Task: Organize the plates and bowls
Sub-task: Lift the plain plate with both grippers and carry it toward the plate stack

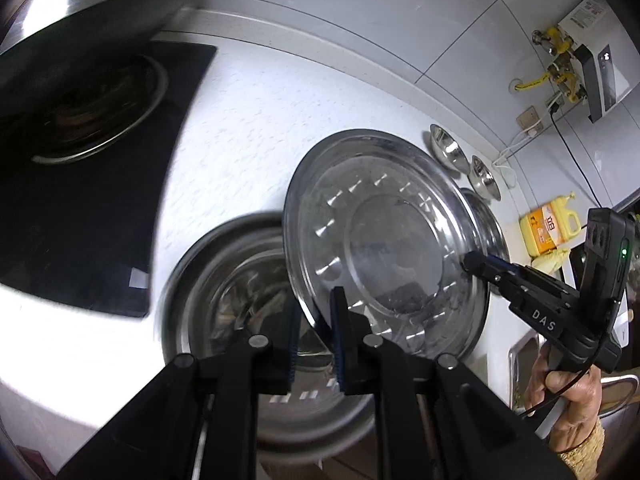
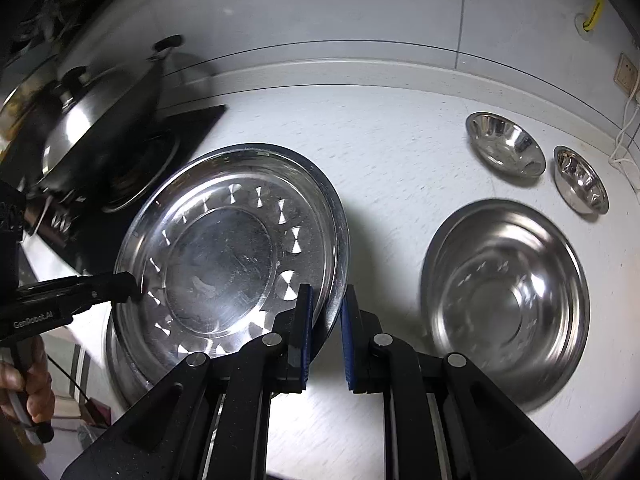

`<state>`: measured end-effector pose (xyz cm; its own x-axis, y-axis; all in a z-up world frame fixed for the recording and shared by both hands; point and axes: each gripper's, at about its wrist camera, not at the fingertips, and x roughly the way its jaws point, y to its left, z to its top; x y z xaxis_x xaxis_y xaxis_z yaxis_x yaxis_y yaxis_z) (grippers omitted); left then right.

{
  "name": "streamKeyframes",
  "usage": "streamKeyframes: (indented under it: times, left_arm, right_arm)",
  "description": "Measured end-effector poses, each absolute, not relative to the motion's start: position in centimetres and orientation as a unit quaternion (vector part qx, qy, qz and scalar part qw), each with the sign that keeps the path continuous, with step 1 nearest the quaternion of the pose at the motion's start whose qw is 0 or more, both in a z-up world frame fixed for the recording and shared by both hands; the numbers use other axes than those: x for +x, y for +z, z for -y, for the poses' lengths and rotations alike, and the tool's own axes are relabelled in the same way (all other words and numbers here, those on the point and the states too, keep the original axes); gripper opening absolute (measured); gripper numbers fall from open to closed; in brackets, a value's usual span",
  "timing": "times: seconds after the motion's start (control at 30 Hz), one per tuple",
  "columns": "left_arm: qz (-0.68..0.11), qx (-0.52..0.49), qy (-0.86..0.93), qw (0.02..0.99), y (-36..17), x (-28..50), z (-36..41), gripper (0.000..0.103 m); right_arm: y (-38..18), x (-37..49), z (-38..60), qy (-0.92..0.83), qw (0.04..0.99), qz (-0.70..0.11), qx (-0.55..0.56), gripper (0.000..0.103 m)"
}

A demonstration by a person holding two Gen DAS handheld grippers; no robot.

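Note:
A large steel plate [image 1: 380, 240] with a ring of embossed marks hangs tilted above the white counter, held by its rim from two sides. My left gripper [image 1: 316, 312] is shut on its near rim in the left wrist view, and my right gripper [image 1: 471, 261] pinches the opposite rim. In the right wrist view the same plate [image 2: 228, 256] sits left of centre, with my right gripper [image 2: 326, 296] shut on its edge and my left gripper [image 2: 134, 284] shut on the far side. Under the plate lies a second large steel dish [image 1: 224, 300], blurred.
A wide steel bowl [image 2: 508, 304] rests on the counter to the right, with two small steel bowls [image 2: 506, 144] [image 2: 580, 180] behind it. A lidded pot [image 2: 104, 120] stands on the black stove [image 1: 80, 200]. A yellow bottle [image 1: 548, 232] stands near the wall.

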<state>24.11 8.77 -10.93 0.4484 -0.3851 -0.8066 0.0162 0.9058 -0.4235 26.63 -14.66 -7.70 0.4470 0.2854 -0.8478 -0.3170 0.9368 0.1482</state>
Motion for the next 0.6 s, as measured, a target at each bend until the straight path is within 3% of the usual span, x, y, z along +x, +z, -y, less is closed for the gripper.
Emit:
streamKeyframes:
  times: [0.6]
  left_arm:
    - [-0.529,-0.153,-0.088,0.83,-13.8,18.7,-13.3,0.013]
  right_arm:
    - [-12.3,20.9,9.6,0.206,0.814,-0.542,-0.011,0.013]
